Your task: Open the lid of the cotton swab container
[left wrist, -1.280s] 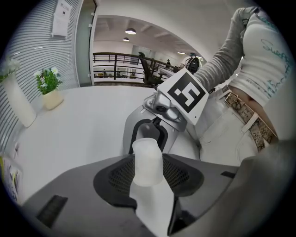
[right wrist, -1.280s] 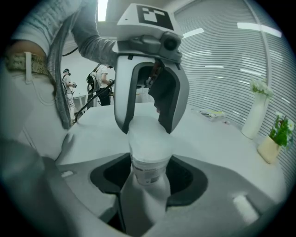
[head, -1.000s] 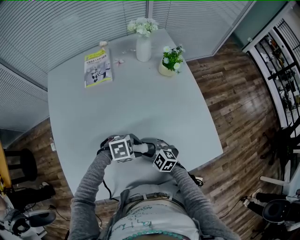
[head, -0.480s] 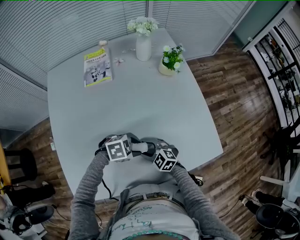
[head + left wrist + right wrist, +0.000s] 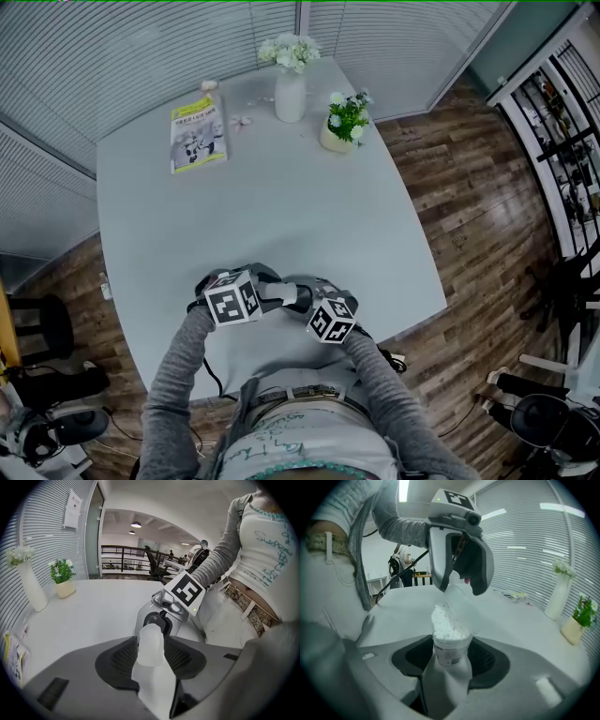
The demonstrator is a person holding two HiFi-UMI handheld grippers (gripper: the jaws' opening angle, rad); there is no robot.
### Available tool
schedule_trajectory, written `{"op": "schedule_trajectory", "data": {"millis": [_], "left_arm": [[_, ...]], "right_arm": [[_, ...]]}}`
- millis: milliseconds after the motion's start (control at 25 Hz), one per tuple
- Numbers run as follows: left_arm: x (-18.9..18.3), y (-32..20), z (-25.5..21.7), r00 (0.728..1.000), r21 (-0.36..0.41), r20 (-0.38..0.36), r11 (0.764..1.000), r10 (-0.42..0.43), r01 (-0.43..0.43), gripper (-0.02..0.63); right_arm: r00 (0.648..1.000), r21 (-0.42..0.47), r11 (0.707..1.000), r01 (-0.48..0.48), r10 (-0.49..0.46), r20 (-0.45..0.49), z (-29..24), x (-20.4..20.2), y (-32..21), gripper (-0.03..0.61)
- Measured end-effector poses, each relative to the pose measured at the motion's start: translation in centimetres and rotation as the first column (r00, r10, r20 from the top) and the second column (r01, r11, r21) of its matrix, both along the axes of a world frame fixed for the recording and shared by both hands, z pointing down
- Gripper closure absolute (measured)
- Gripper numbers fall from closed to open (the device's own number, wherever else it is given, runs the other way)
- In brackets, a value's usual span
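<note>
clenching the round clear plastic cotton swab container point(image 5: 450, 649) in the right gripper point(image 5: 450, 659), left gripper point(image 5: 151, 656) grasping the translucent lid point(image 5: 151, 641) - jaws just closing tighter - tilted above the open tub, over the grey counter point(image 5: 281, 206)

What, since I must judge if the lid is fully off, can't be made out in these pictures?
- Head view: cotton swab container and lid, mostly hidden beneath marker cubes.
- Right gripper view: lid's joint with the rim, translucent and blurred.
- Right gripper view: container's label print, too small.
</note>
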State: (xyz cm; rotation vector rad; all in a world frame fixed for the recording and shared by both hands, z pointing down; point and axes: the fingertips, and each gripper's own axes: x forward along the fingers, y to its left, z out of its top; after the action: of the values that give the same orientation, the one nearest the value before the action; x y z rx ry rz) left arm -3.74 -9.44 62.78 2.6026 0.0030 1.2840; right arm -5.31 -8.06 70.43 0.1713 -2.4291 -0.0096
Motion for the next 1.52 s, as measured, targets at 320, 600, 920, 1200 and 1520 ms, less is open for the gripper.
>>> {"op": "schedule_trajectory", "data": {"millis": [320, 600, 920, 1200, 1520], "left_arm": [[-0.2, -1.1, -1.0, 0.999, 0.073, -0.030, 0.997, -0.018, 0.020, 0.470], [-0.4, -3.1, -1.1, 0.994, 0.130, -0.050, 0.986, -0.099, 0.104, 0.526], [-0.6, -3.6, 0.0, 0.994, 0.146, -0.018, 0.983, -0.109, 0.110, 0.560], [-1.1, -4.5, 1.4, 0.987, 0.127, -0.002, 0.979, -0.160, 0.159, 0.561], [-2.3, -4.6, 3.8, 0.976, 0.097, 0.043, 0.973, -0.214, 0.209, 0.563]], "right_arm": [[1.000, -0.007, 1.000, 0.002, -0.002, 0.003, 0.1, 0.0, 0.0, 0.350], [1.000, -0.008, 1.000, 0.000, 0.000, 0.004, 0.2, 0.0, 0.1, 0.351], [1.000, -0.020, 1.000, 0.000, 0.000, 0.006, 0.1, -0.1, 0.3, 0.353], [0.999, -0.058, 0.998, -0.032, 0.032, 0.001, 0.5, 0.2, 0.1, 0.351], [0.996, -0.086, 0.992, -0.090, 0.088, -0.024, 1.0, 0.9, -0.1, 0.344]]}}
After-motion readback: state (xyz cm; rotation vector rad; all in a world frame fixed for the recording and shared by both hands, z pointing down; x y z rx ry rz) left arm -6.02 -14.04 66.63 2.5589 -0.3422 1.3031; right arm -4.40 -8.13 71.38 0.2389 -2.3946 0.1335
